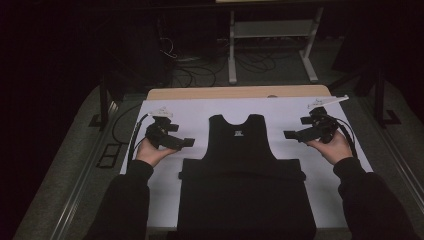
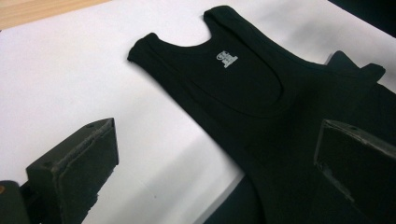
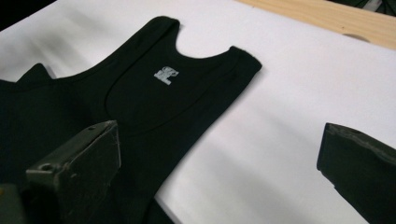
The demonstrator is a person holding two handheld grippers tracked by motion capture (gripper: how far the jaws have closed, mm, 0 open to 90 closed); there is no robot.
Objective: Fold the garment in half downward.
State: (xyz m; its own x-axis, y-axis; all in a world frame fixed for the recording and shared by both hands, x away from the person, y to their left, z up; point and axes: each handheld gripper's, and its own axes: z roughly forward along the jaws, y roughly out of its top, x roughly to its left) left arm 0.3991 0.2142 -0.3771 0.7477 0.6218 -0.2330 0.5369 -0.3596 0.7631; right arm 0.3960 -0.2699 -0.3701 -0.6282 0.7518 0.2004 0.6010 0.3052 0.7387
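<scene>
High view: both grippers hover beside the black sleeveless cotton vest (image 1: 239,150), jaws spread, empty.
Uneven grabs by left gripper (image 1: 186,143) and right gripper (image 1: 289,134) could bunch its folded lower half.

Dim room, white-covered wooden table (image 1: 240,93), grey carpet (cables (image 1: 200,75) trailing), white metal stand (image 1: 272,30) behind

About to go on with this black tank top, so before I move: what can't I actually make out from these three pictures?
- Tank top: its bottom hem, high view, cut off by the bottom edge.
- White neck label: its print, left gripper view, too small to read.
- Tank top's lower part, left gripper view: partly hidden behind the left gripper's fingers.
</scene>
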